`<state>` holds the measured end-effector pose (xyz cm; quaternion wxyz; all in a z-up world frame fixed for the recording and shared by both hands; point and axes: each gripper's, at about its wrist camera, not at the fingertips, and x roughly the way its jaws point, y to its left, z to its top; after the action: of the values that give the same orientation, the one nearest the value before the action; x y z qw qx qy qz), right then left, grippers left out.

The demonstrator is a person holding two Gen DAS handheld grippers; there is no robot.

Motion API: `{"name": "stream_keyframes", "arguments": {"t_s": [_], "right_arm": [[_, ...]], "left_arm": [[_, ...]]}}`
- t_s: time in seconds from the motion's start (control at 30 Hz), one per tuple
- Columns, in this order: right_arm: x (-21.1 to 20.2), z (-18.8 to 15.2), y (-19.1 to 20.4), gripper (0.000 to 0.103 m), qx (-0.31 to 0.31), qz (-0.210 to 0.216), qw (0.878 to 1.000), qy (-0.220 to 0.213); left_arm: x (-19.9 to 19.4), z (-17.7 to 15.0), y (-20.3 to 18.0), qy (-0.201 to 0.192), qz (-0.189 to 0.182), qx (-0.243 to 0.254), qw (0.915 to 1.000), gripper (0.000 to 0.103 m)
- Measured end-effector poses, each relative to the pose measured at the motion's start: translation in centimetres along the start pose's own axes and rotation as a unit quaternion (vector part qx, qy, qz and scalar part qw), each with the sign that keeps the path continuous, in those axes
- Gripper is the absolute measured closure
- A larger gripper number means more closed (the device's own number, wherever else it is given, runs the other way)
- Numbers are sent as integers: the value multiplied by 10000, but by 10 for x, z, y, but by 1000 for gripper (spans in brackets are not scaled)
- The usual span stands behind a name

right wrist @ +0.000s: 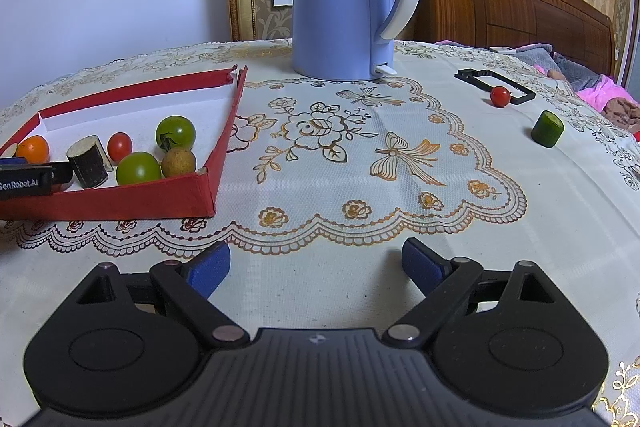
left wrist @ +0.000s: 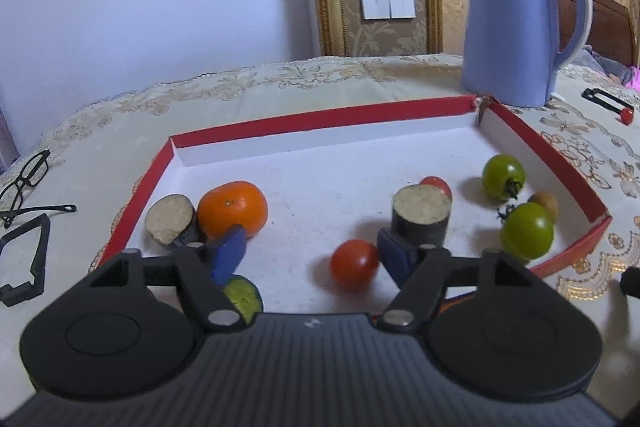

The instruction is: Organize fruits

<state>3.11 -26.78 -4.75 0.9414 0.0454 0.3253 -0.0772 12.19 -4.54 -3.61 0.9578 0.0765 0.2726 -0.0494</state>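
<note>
Left wrist view, left to right. Black-framed spectacles (left wrist: 24,175) lay on the cream embroidered tablecloth (left wrist: 120,107), left of the shallow red-rimmed cardboard tray (left wrist: 320,115). Inside the tray, near left: a dark-skinned eggplant chunk lying on its side (left wrist: 170,219), touching a round orange mandarin (left wrist: 234,207). A green cucumber slice (left wrist: 244,295) sat at the near edge, partly under the left gripper (left wrist: 312,253).

That gripper's blue pads stood spread, pinching nothing. A small red cherry tomato (left wrist: 354,265) sat on the tray floor between them, just beside the right pad; contact could not be told.

Further right: an upright eggplant cylinder (left wrist: 420,219), a second red tomato (left wrist: 438,185) behind it, two green tomatoes (left wrist: 504,177) (left wrist: 528,233), and a small tan round fruit (left wrist: 544,203) near the right wall. The pale-blue electric kettle (left wrist: 516,23) stood beyond the far right corner.

Right wrist view: the right gripper (right wrist: 316,267) hung spread and empty over bare cloth. Well apart, far right, lay a loose red cherry tomato (right wrist: 500,96) against a black plastic frame (right wrist: 496,85), and nearer, a green cucumber stub (right wrist: 547,129).

Judgement: the loose tomato looked light, smooth, thin-skinned and prone to roll. Best taken across its widest middle, gently. The cucumber stub seemed firmer; its curved sides would suit the pads.
</note>
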Motion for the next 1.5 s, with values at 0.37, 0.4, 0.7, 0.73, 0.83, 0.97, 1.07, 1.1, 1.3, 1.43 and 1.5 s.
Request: {"name": "stream_keyframes", "arguments": {"t_s": [0.37,0.4,0.7,0.73,0.83,0.97,1.07,1.1,1.3,1.43,1.5], "right_arm": [[-1,0,-2,8,77,62,9999,-19],[-1,0,-2,6,78,33,10000,-22],[-2,0,3,2,18,-251,9997,-39],[-4,-1,3,2,91,-315,9994,-89],[-6,-3,9,2,82,-96,9999,-77],[-23,-5,29,2,-147,-97,9987,-471],[-44,-3,48,2,-297,243,9966,-727],[-49,-2,54,2,-311,317,9959,-785],[-62,7,77,2,-325,23,9958,-853],[-66,5,80,2,-315,5,9960,-835],[-69,1,81,2,-345,-33,9953,-900]], "left_arm": [[-17,-3,18,-53,178,-274,9995,17],[-20,-4,20,-49,158,-331,9993,17],[-36,-11,33,-40,59,-516,9986,13],[-39,-11,32,-55,13,-499,9987,13],[-45,-13,30,-98,12,-445,9990,11],[-60,-16,27,-203,-85,-355,9991,9],[-82,-20,22,-281,-266,-384,9985,2],[-90,-21,19,-374,-262,-338,9984,1],[-130,-25,11,-493,-263,-338,9979,0],[-142,-27,11,-450,-235,-405,9979,0],[-145,-28,10,-445,-212,-397,9980,0]]}}
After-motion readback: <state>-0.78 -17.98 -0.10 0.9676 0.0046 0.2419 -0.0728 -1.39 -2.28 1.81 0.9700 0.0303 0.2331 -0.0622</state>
